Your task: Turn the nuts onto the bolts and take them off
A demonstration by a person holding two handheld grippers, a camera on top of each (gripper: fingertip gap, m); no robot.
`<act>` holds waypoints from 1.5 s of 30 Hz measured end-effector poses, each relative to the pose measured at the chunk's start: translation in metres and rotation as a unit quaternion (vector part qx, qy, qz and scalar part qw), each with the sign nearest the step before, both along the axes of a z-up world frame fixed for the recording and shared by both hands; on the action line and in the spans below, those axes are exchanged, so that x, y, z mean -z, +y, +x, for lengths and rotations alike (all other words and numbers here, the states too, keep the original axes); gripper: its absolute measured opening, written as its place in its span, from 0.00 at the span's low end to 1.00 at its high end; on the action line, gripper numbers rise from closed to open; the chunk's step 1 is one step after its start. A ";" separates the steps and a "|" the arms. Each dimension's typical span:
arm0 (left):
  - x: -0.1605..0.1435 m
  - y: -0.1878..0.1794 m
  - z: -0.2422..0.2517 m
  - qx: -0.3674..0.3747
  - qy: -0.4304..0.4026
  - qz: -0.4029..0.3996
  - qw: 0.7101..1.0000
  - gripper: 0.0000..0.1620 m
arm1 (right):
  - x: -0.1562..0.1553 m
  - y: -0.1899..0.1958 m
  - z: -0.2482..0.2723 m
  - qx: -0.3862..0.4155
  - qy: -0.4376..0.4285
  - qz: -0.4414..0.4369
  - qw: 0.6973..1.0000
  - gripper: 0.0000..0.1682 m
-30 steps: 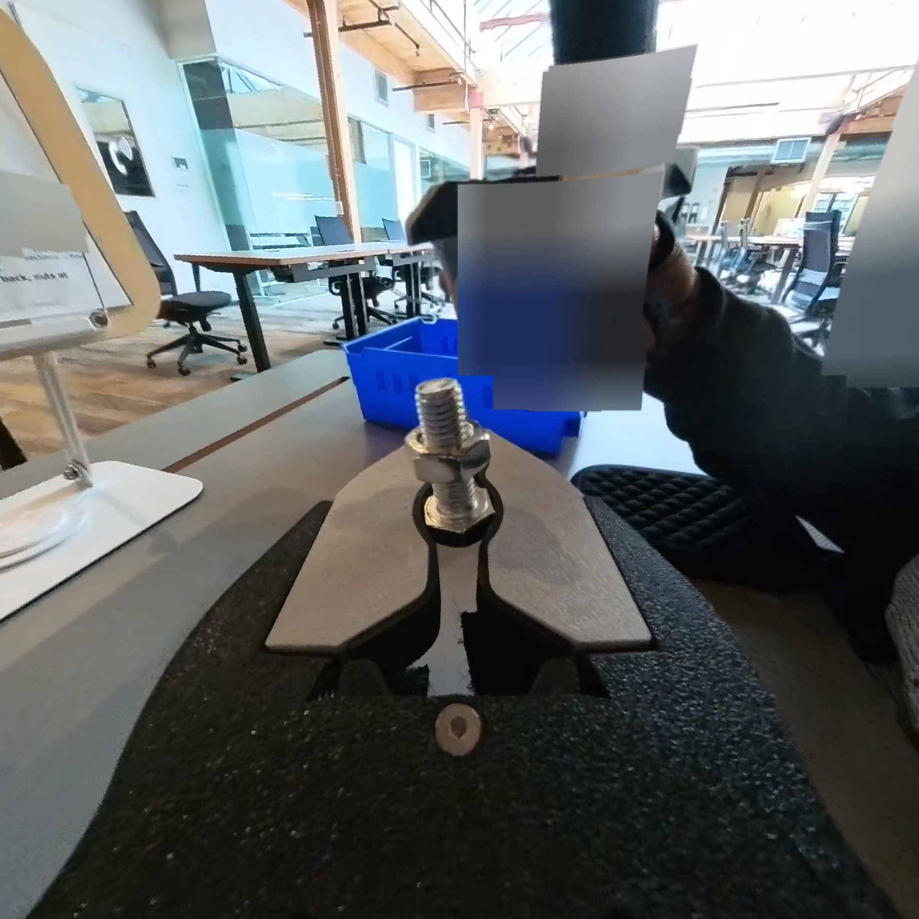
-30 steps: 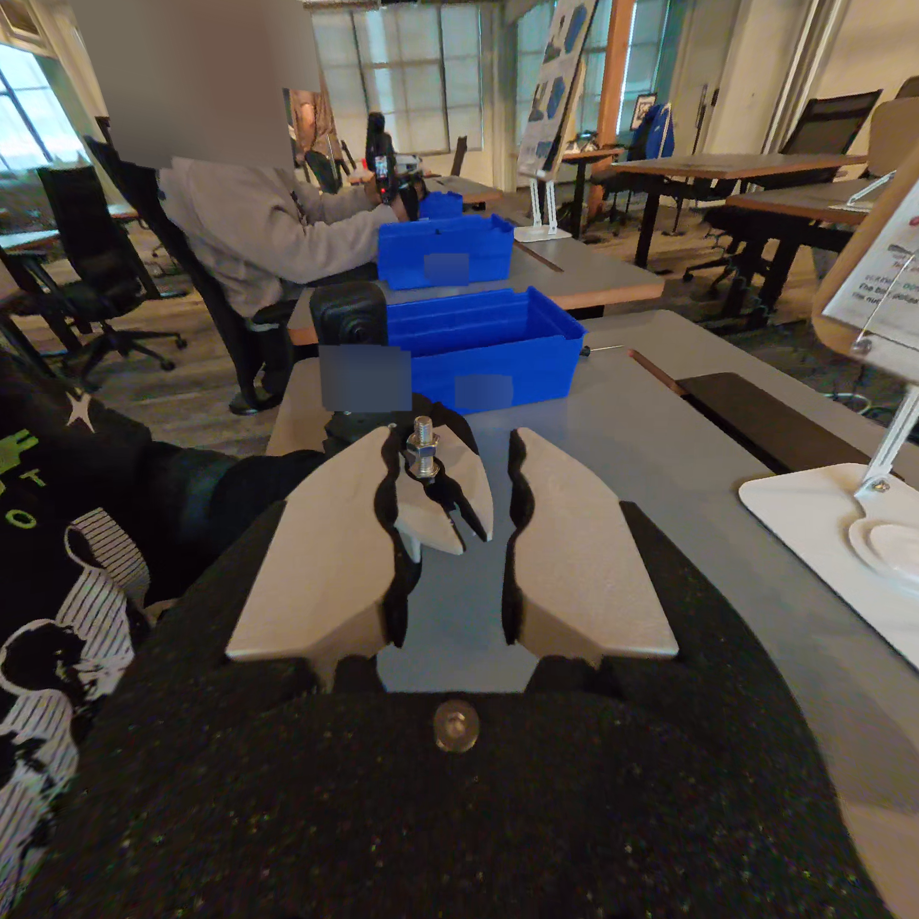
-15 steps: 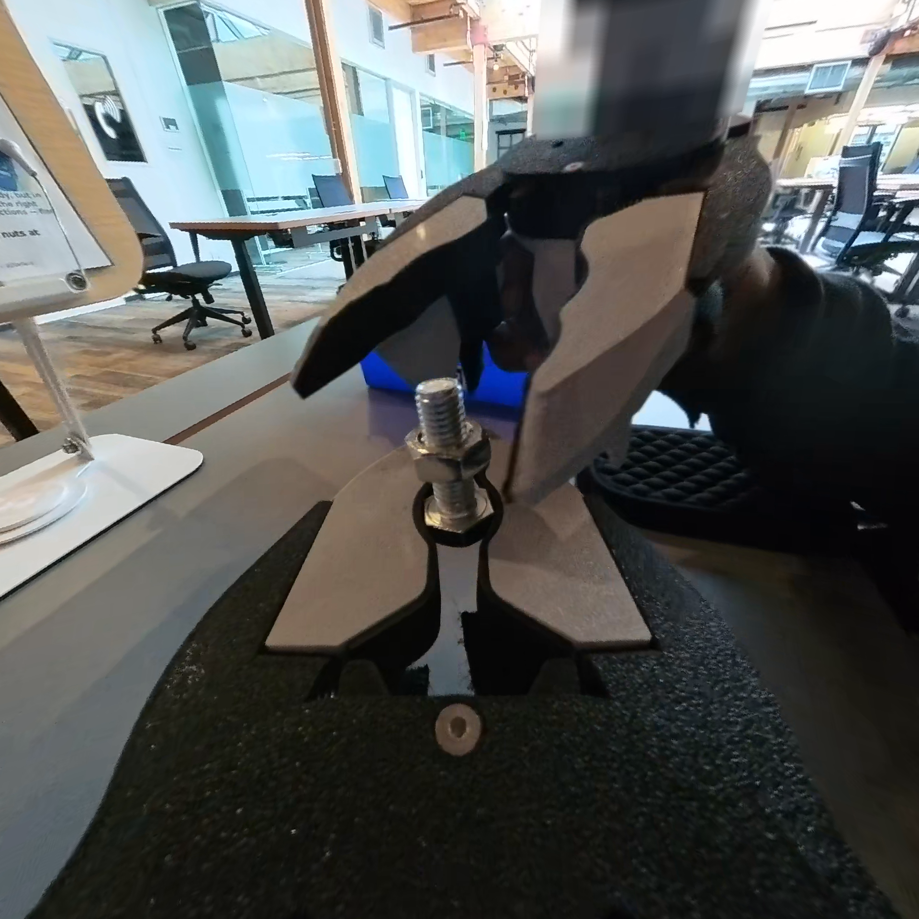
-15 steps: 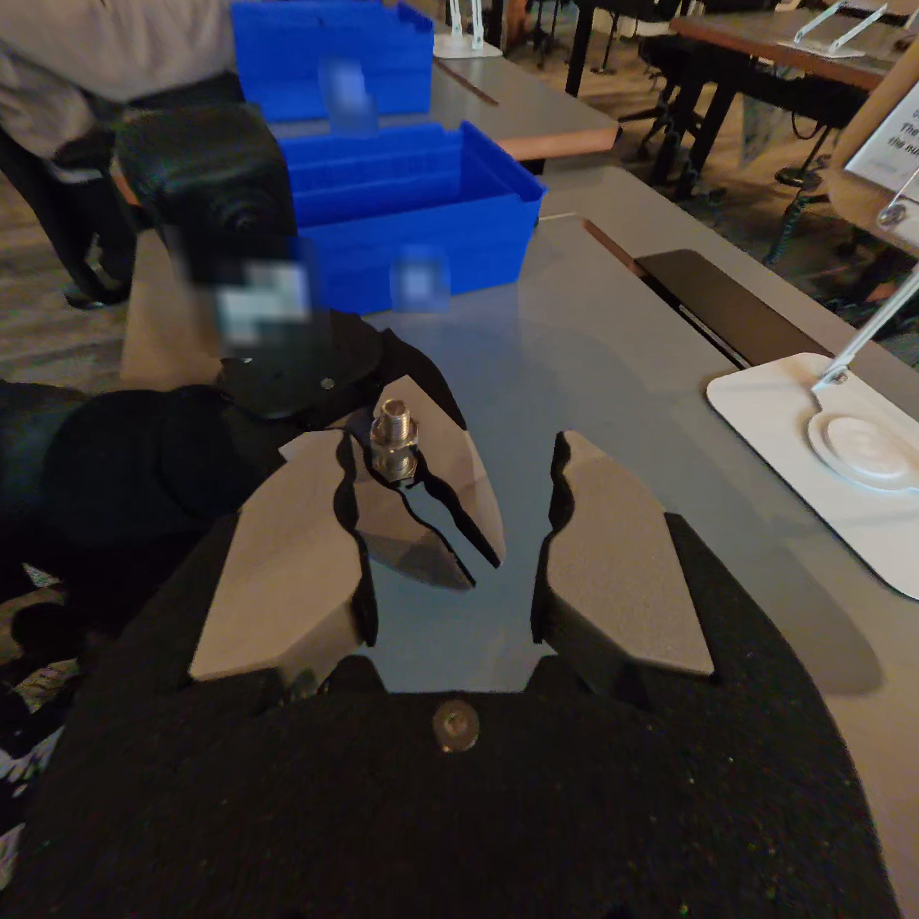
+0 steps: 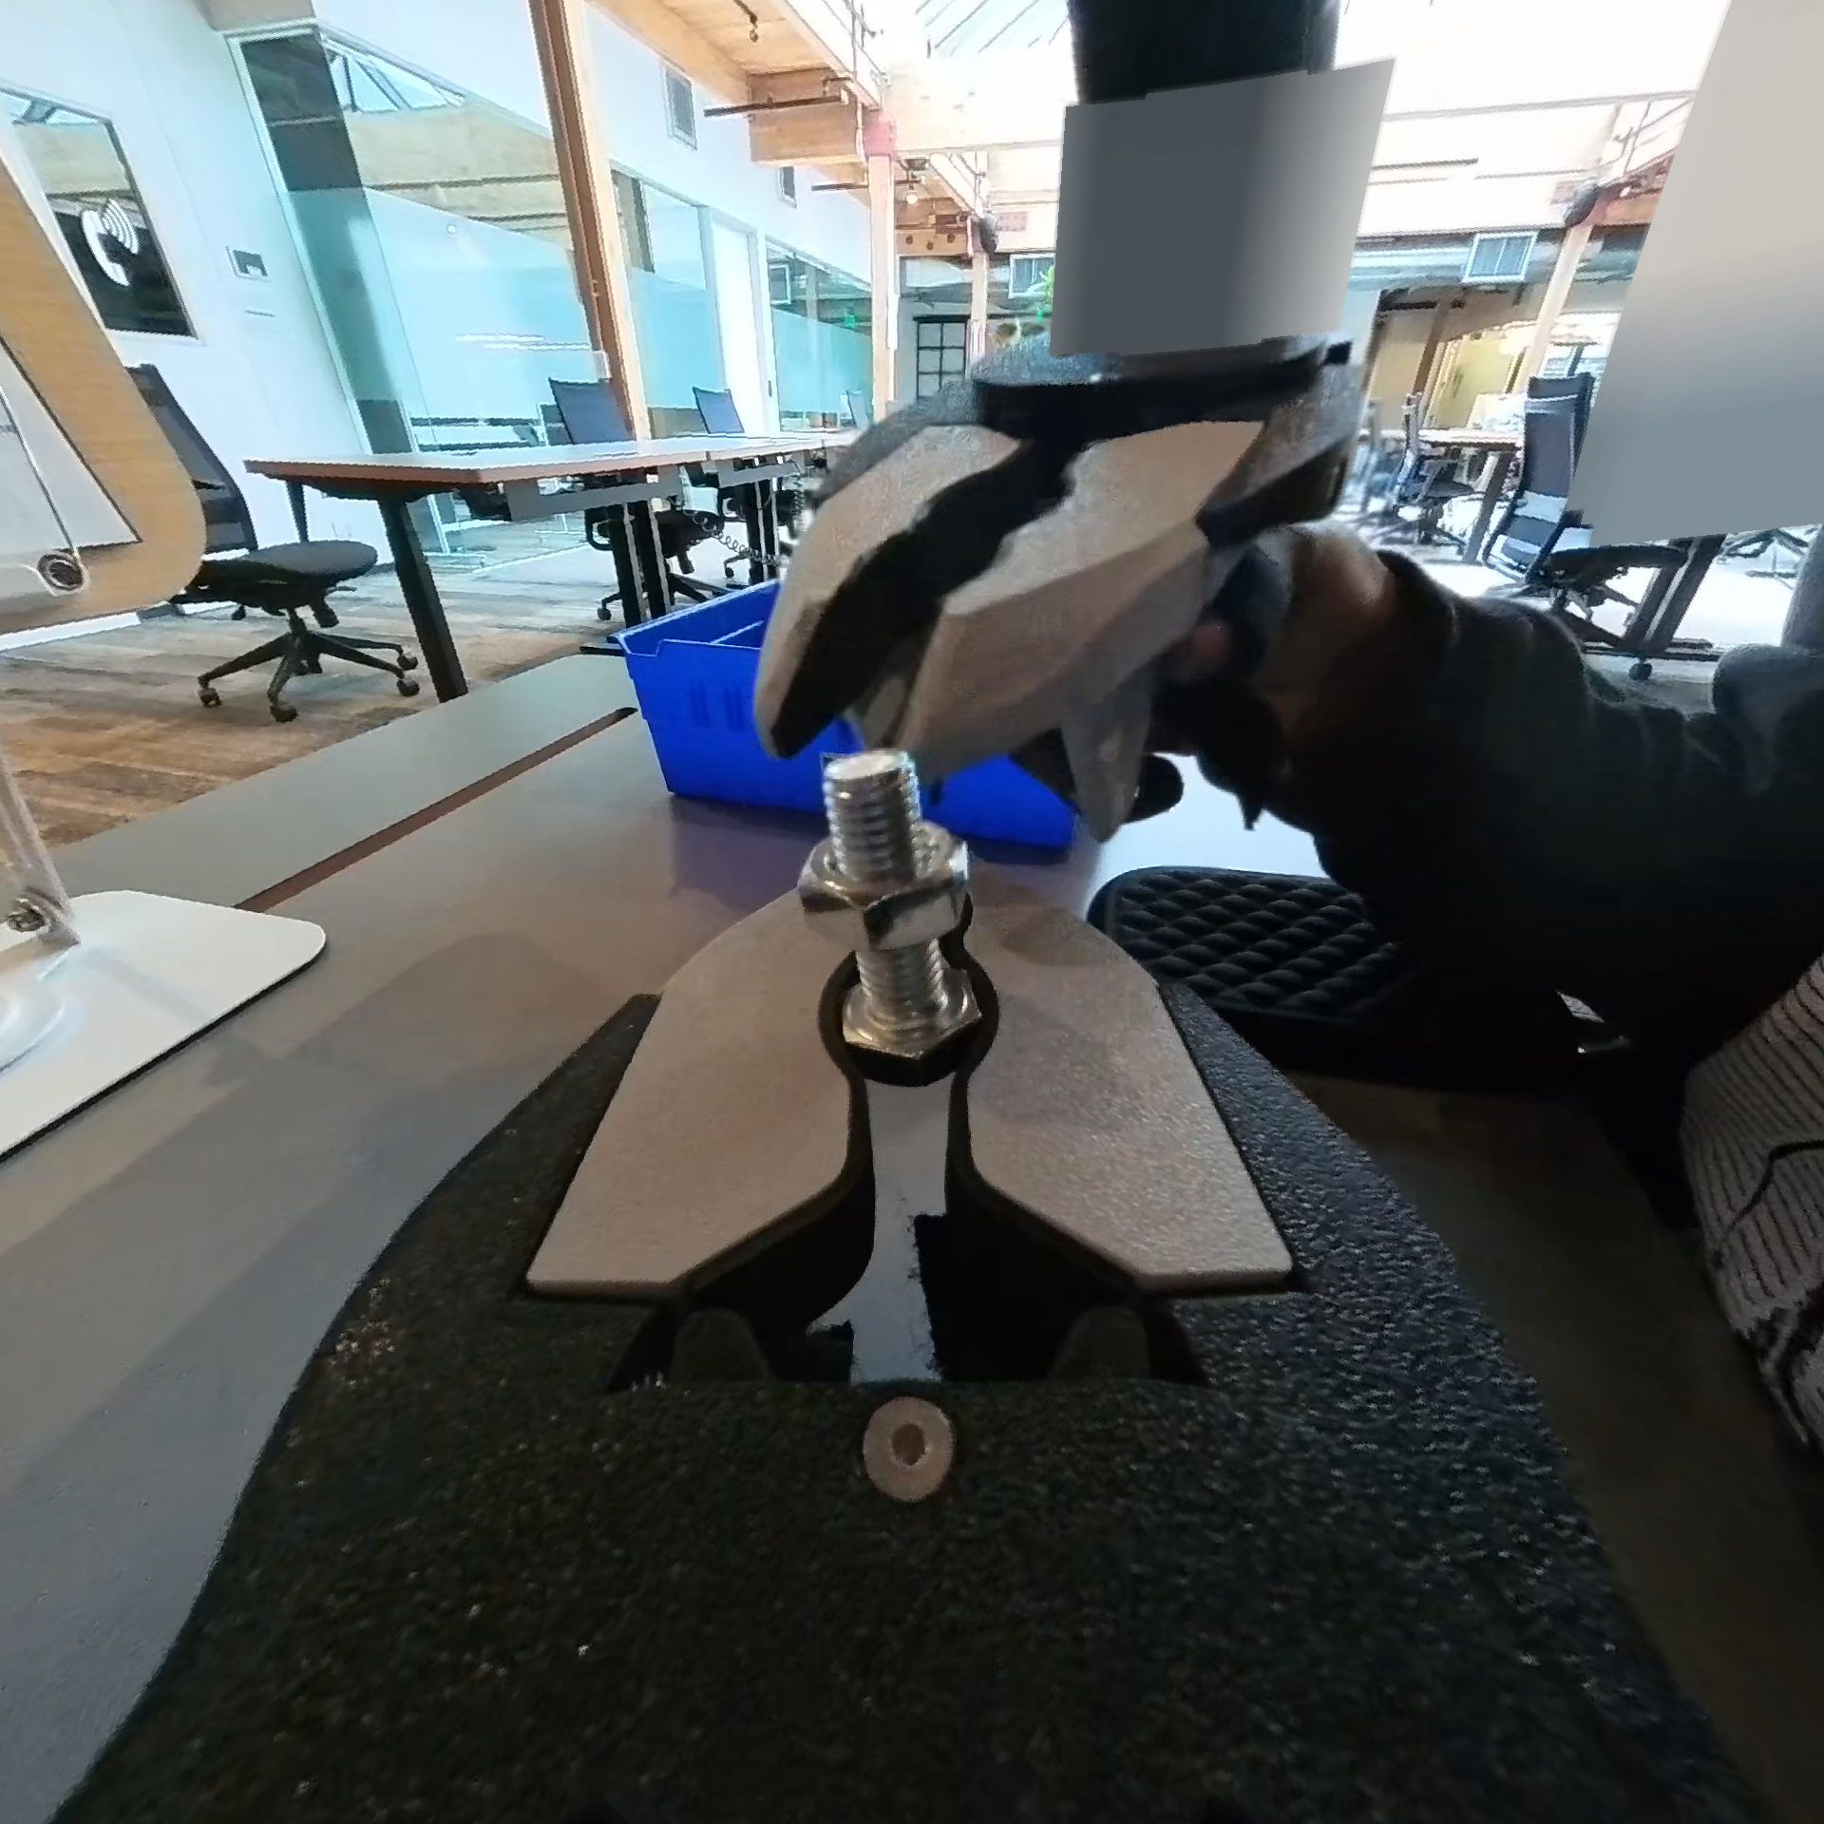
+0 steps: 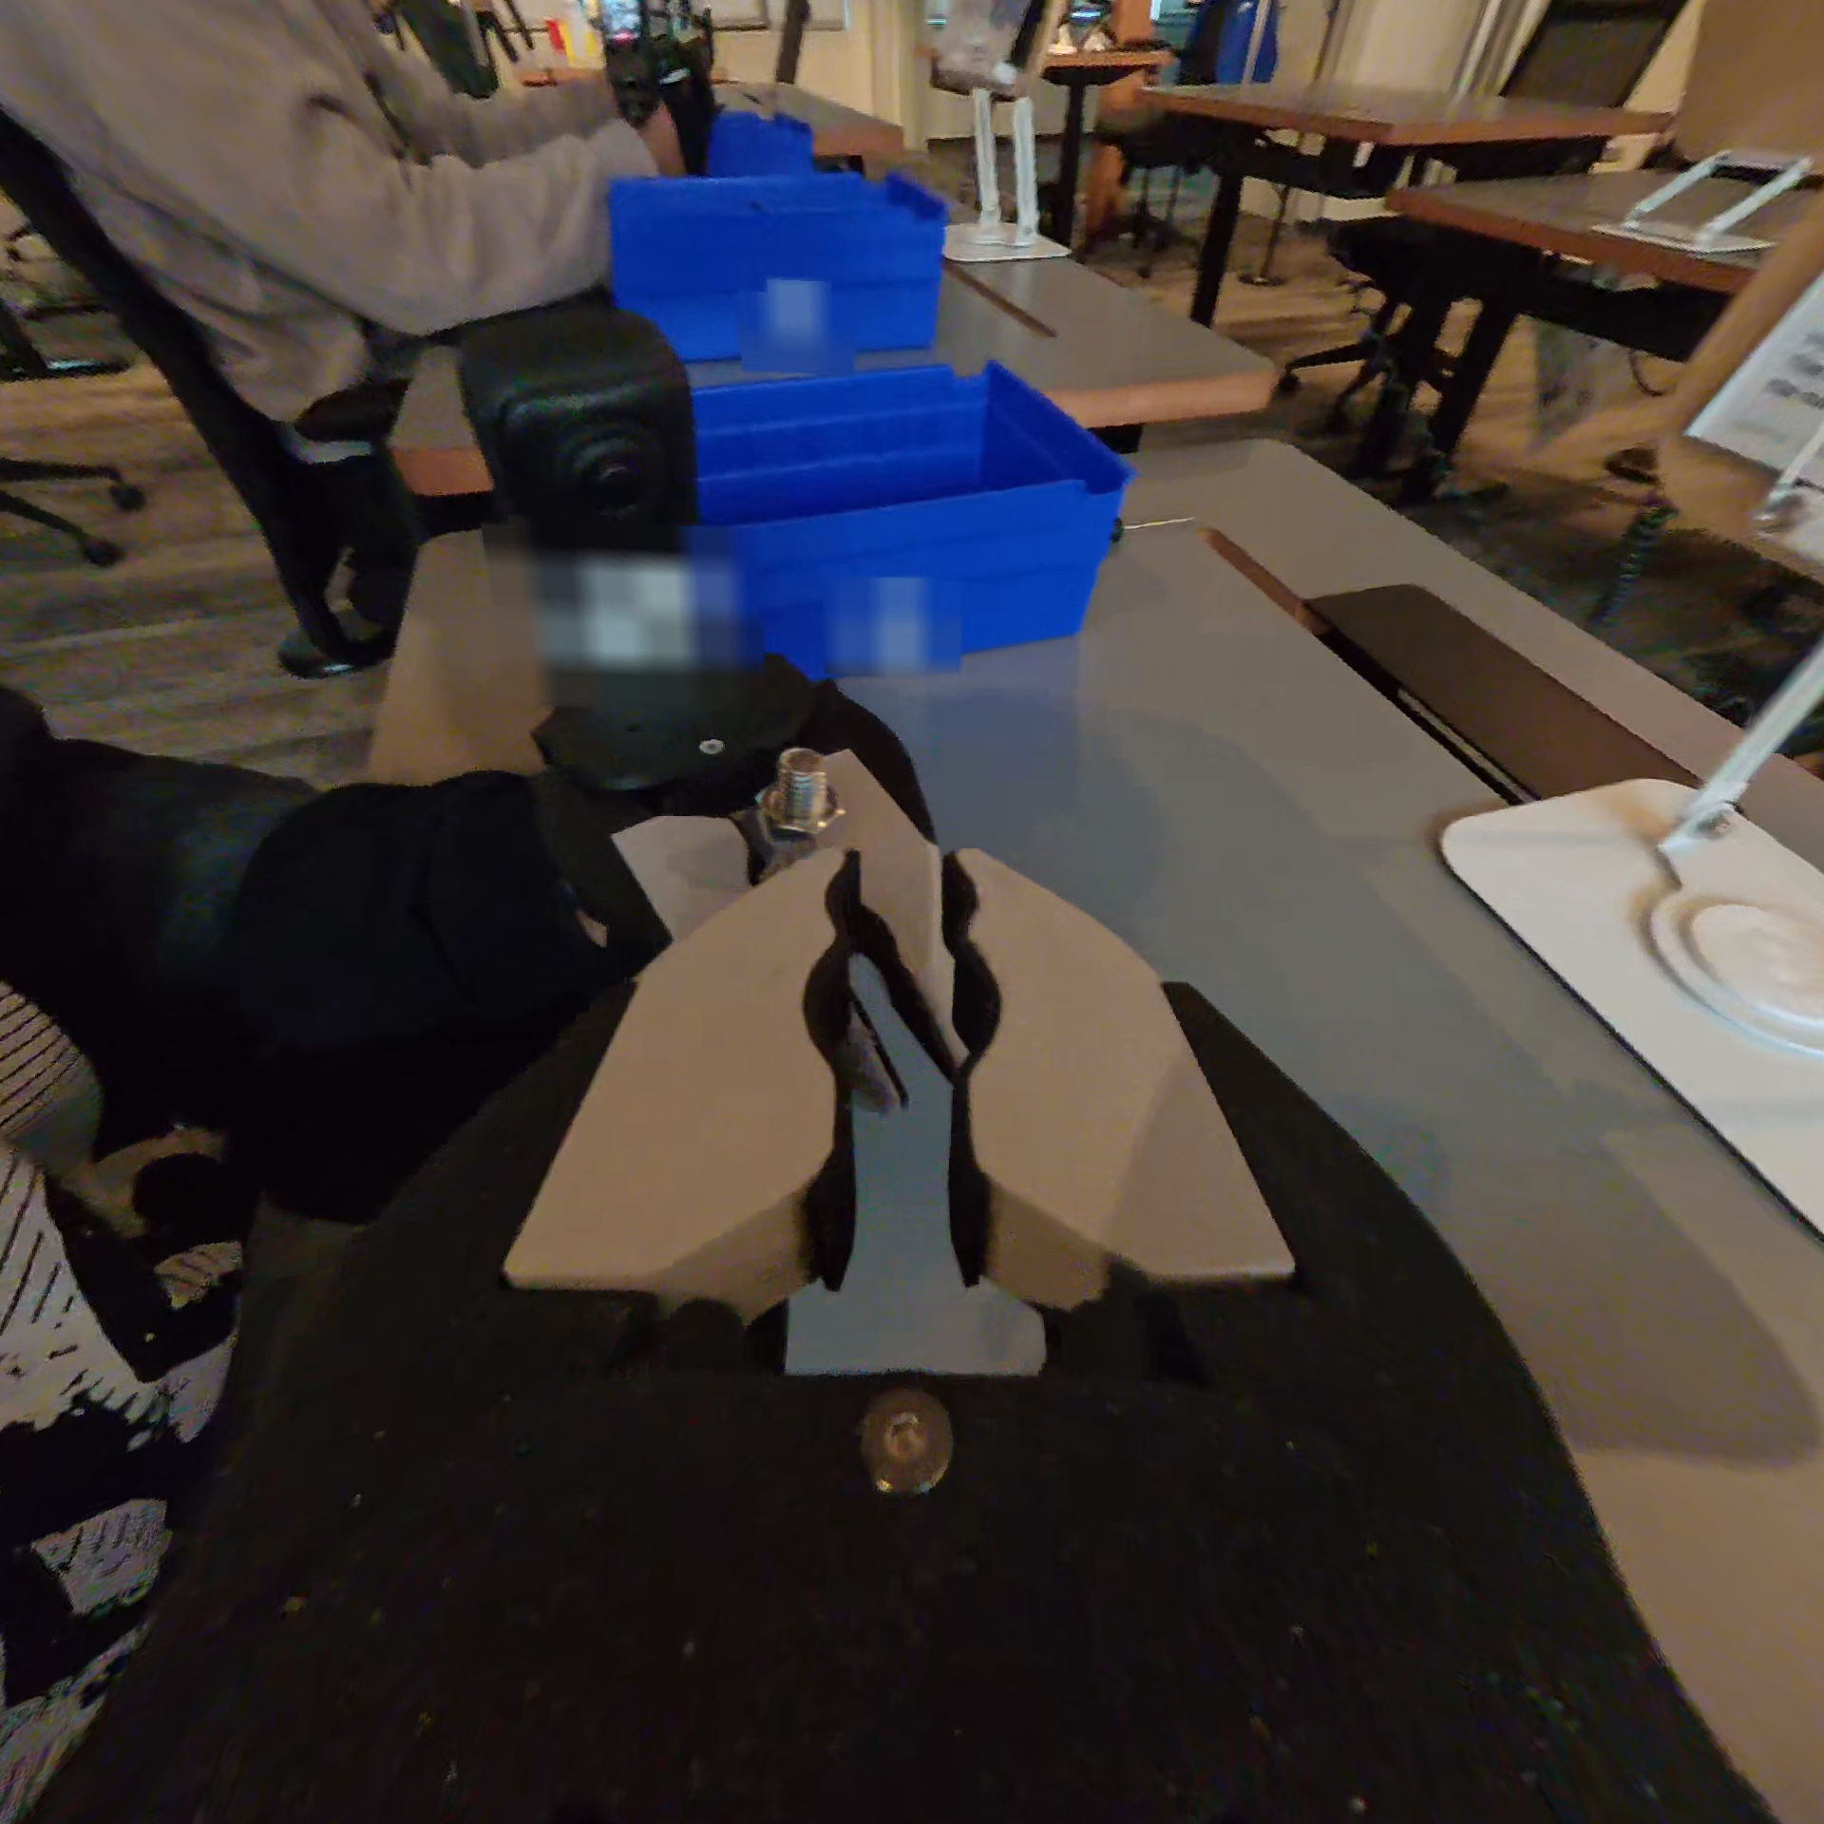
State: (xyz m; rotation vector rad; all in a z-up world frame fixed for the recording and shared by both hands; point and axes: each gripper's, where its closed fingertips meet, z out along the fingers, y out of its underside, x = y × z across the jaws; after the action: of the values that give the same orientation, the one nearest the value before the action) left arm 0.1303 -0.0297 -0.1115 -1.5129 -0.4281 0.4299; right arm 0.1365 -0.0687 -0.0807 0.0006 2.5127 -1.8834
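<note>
With the bolt (image 5: 893, 918) as the landmark, the scene runs as follows. Far to its left in the left wrist view, a white stand base (image 5: 148, 997) sits on the grey table (image 5: 415, 948), carrying a tilted wooden-edged sign board (image 5: 89, 533).

The left gripper (image 5: 903, 997) is clamped on the bolt's hexagonal head, its two grey fingers (image 5: 721, 1115) closed around the notch where the head sits. The bolt stands upright, threaded end up. A hex nut (image 5: 881, 893) is threaded on the shank, partway down, with bare thread above it and a short stretch of thread between it and the head.

Behind the bolt lies a blue plastic bin (image 5: 711, 706) on the table. Just above the bolt's top and slightly to its right hovers the right gripper (image 5: 888, 691), tilted downward, held by a person's hand in a dark sleeve (image 5: 1481, 770). Its jaws stand only a narrow gap apart and hold nothing; they are not around the nut.

In the right wrist view, the right gripper (image 6: 898, 888) shows that same slim gap between its fingers (image 6: 691, 1105), with the bolt (image 6: 798, 780) and nut (image 6: 795, 814) just beyond the fingertips, slightly left. The blue bin (image 6: 888, 513) lies behind the bolt, and a second blue bin (image 6: 780, 257) stands farther back on another table, beside a seated person in a pale top (image 6: 247, 168). To the bolt's right lies the white stand base (image 6: 1629, 908).
</note>
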 end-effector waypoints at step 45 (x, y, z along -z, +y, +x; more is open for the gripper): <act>-0.001 0.009 0.011 0.048 0.001 0.005 0.999 0.07 | -0.010 0.009 0.004 -0.042 0.002 -0.038 0.998 0.02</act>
State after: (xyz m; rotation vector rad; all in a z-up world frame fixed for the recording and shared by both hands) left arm 0.1413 -0.0207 -0.1107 -1.5164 -0.3542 0.3544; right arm 0.1409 -0.0602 -0.0712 -0.1075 2.4015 -1.9468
